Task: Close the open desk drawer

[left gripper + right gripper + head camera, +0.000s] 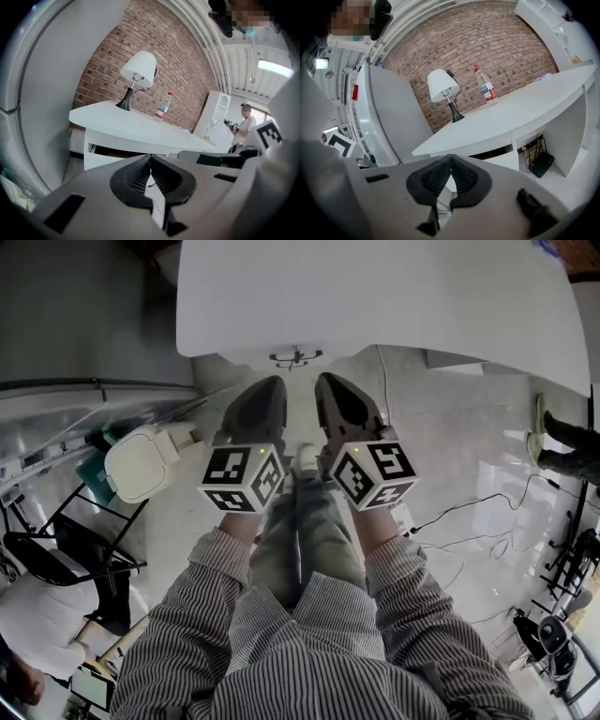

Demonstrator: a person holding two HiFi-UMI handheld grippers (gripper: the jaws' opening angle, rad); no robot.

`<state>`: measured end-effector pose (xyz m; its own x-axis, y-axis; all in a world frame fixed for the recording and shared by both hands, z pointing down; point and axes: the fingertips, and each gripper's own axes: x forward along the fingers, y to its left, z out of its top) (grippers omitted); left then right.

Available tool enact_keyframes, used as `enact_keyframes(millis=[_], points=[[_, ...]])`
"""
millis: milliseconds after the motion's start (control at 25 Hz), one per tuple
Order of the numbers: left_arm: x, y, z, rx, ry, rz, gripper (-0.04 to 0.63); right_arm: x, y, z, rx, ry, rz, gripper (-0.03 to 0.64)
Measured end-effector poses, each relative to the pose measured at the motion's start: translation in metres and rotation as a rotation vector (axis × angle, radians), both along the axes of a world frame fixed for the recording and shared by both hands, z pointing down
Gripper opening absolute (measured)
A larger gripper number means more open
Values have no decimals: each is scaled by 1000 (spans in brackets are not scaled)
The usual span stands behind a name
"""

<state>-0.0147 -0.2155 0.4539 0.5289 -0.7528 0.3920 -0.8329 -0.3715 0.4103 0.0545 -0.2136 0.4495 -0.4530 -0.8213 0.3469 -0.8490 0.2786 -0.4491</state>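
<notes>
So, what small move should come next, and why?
Probably bring the left gripper and the right gripper forward to the front of the drawer. It stands open under the desk, and both grippers are shut, empty and not yet touching it.

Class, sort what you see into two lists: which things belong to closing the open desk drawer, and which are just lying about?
Belongs to the job:
drawer
desk
left gripper
right gripper

Just lying about:
lamp
bottle
black box under the desk
</notes>
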Motion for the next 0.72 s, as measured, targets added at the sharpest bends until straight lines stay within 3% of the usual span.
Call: enact_keyframes(millis=[720], points=[[11,84,-137,134,5,156,12,7,80,-133,121,12,22,17]])
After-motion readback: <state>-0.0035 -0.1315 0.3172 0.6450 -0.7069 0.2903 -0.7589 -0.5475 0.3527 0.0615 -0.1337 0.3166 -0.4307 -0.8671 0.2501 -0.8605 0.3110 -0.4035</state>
